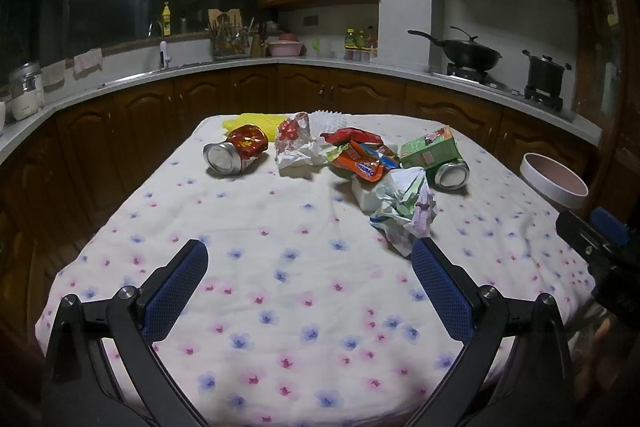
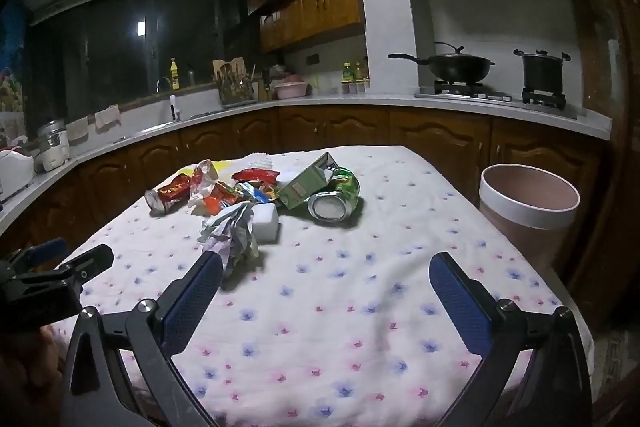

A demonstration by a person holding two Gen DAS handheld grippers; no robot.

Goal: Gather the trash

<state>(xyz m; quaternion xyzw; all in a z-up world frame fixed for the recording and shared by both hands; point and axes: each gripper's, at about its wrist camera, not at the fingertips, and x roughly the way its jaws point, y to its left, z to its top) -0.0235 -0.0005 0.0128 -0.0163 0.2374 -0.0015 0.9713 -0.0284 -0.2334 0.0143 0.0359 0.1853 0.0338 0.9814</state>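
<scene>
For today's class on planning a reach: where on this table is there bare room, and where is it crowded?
Free: the near half of the cloth, from both open grippers up to the crumpled paper, and the right strip beside the bin. Crowded: the far middle, from red can to green can.

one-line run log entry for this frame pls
phase: pre-grasp | left gripper: open, empty | right gripper: open, empty | nearest trash: crumpled paper | bin: beside table, right | trash on table: uncollected

Surface: a table under a white cloth (image 1: pixel 304 227) printed with blue and pink flowers, filling the lower frame.
Upper left: crushed red can (image 1: pixel 236 150).
Upper middle: yellow sheet (image 1: pixel 256 123), white crumpled wrapper (image 1: pixel 298 147), orange snack packet (image 1: pixel 362 161).
Upper right: green carton (image 1: pixel 430 147), green can (image 2: pixel 334 197), white block (image 2: pixel 265 221), crumpled paper (image 1: pixel 404 211).
</scene>
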